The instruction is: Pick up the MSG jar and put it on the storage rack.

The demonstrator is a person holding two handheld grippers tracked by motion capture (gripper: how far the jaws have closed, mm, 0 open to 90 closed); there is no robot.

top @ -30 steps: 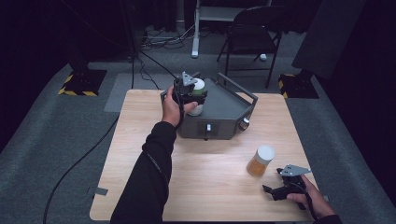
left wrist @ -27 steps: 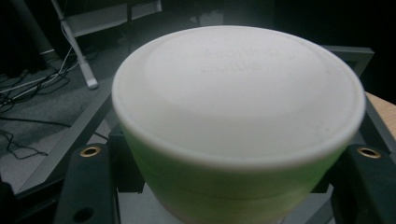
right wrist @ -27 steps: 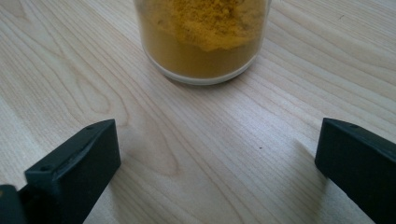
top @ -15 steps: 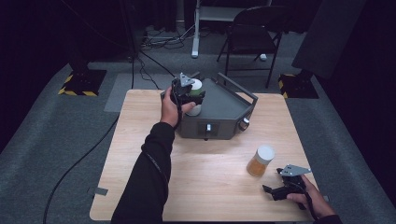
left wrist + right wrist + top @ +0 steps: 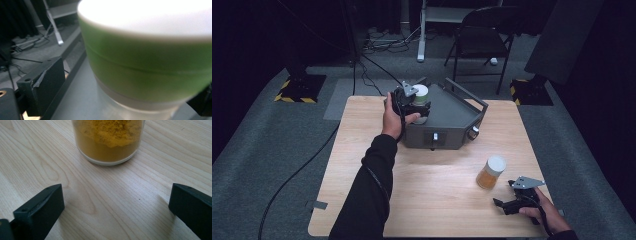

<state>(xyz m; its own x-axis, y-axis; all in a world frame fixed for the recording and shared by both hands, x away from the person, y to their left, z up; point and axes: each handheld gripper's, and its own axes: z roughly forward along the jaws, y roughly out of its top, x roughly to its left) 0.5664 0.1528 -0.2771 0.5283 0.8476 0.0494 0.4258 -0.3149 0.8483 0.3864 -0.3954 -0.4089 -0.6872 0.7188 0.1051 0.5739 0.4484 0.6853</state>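
The green jar [image 5: 420,95] with its white lid stands upright at the left rear corner of the grey scale [image 5: 452,112]. Up close its body is bright green above a pale, frosted base. The orange-powder jar [image 5: 491,171], white-capped, stands upright on the table [image 5: 362,150], well apart.

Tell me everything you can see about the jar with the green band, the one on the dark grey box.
The green-banded jar stands upright on the sloping top of the dark grey box, near its left rear corner. It has a white lid, a wide green band beneath it, and a pale, frosted-looking lower body, apparently plastic. The left gripper is around it; its jaws have just been opening, one black jaw standing clear of the jar's side with the jar between them. What is inside cannot be made out.
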